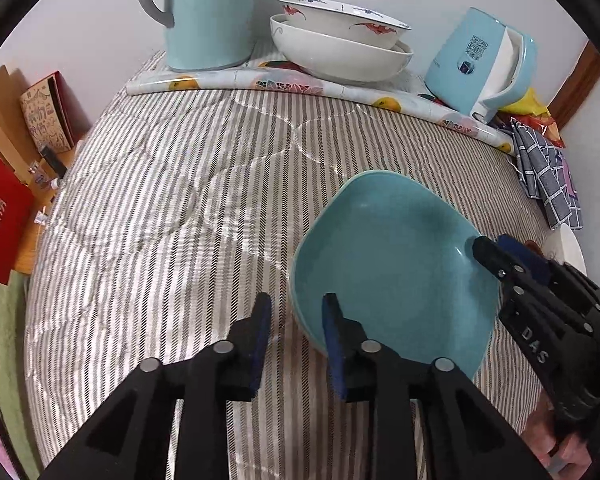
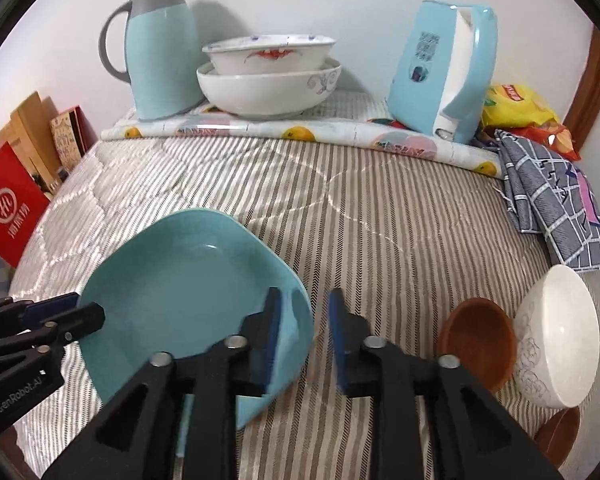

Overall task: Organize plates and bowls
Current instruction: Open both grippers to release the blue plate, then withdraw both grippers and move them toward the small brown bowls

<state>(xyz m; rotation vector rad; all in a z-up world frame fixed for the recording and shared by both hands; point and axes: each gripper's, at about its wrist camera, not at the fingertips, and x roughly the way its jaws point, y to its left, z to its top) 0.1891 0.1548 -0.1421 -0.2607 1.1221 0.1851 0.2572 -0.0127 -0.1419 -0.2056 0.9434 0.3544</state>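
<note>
A teal squarish plate [image 1: 392, 264] lies on the striped quilt, also in the right wrist view [image 2: 188, 292]. My left gripper [image 1: 296, 320] is open, its fingers straddling the plate's left rim. My right gripper [image 2: 304, 320] is open, straddling the opposite rim; it shows in the left wrist view [image 1: 496, 252]. Two stacked white bowls [image 1: 340, 44] stand at the back [image 2: 268, 76]. A brown bowl [image 2: 480, 340] and a white patterned bowl [image 2: 556, 336] lean on their sides at the right.
A teal jug [image 2: 160, 52] and a blue kettle [image 2: 444, 68] stand on a fruit-print mat [image 2: 300, 132] at the back. A checked cloth [image 2: 552, 208] and snack bags [image 2: 516, 112] lie at the right. Red and brown boxes [image 1: 4, 184] stand at the left.
</note>
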